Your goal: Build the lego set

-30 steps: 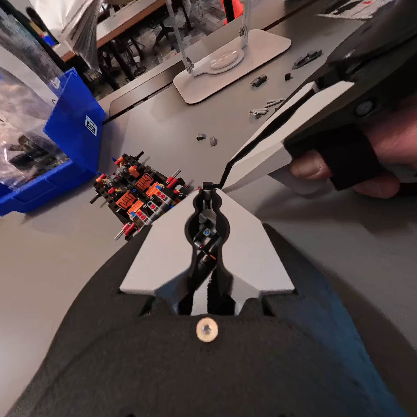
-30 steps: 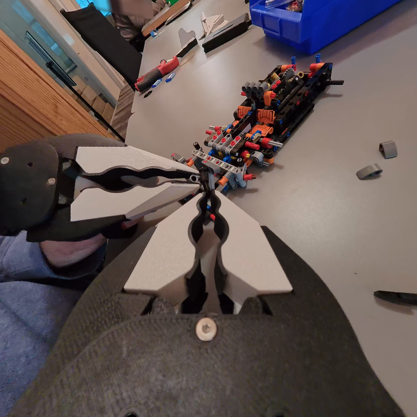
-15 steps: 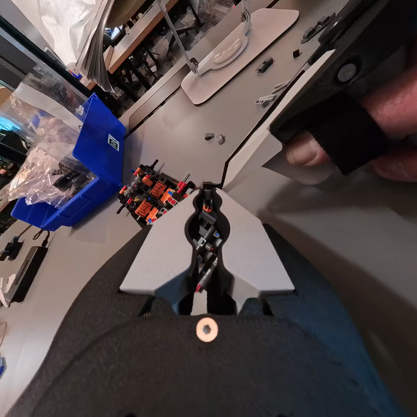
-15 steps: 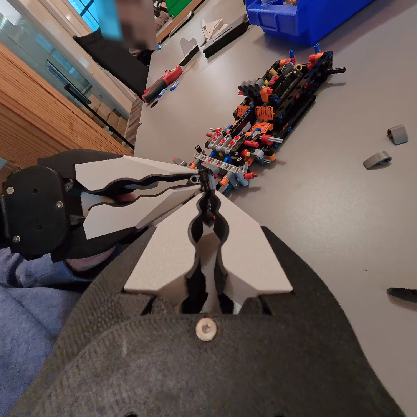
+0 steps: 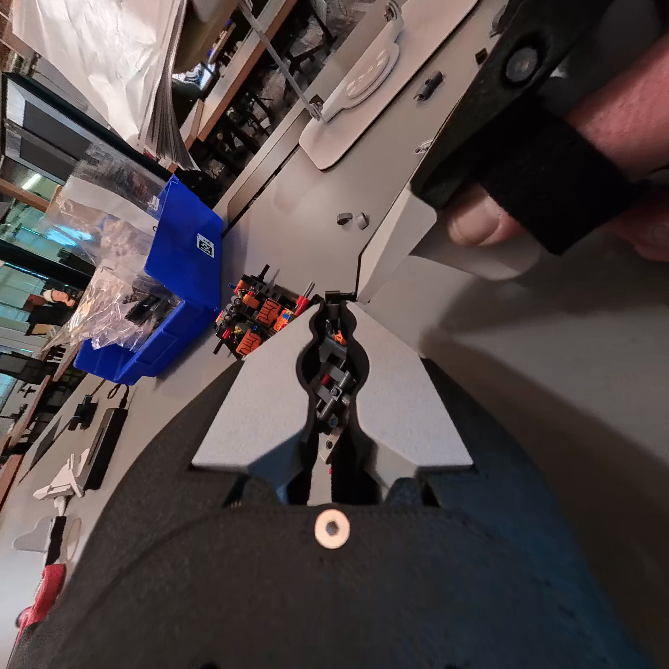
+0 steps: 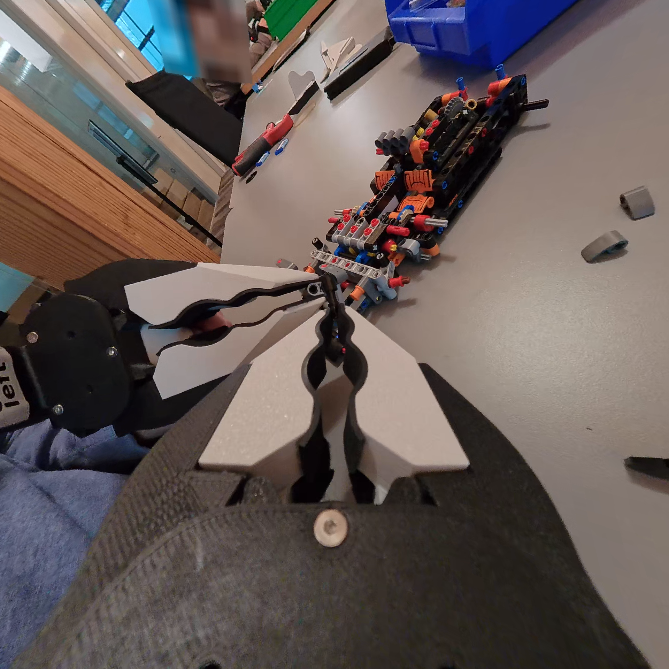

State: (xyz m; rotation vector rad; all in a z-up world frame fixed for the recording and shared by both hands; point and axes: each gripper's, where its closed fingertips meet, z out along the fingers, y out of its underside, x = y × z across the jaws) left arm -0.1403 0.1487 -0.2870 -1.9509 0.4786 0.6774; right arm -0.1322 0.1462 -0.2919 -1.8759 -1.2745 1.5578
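Right wrist: both grippers (tips touching) pinch black pin [image 6: 330, 289].

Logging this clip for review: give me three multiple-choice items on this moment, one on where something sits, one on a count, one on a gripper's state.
1. The blue bin sits
A. beyond the far end of the lego chassis
B. on the chassis
C. under the table

2. Loose grey curved pieces on the table right of the chassis:
A. none
B. two
C. five

3. The right gripper is
A. wide open
B. shut on a small black piece
C. out of view

Key: 1 A, the bin stands past the chassis end; 2 B, two lie apart there; 3 B, its tips pinch the piece, which the left gripper also meets.
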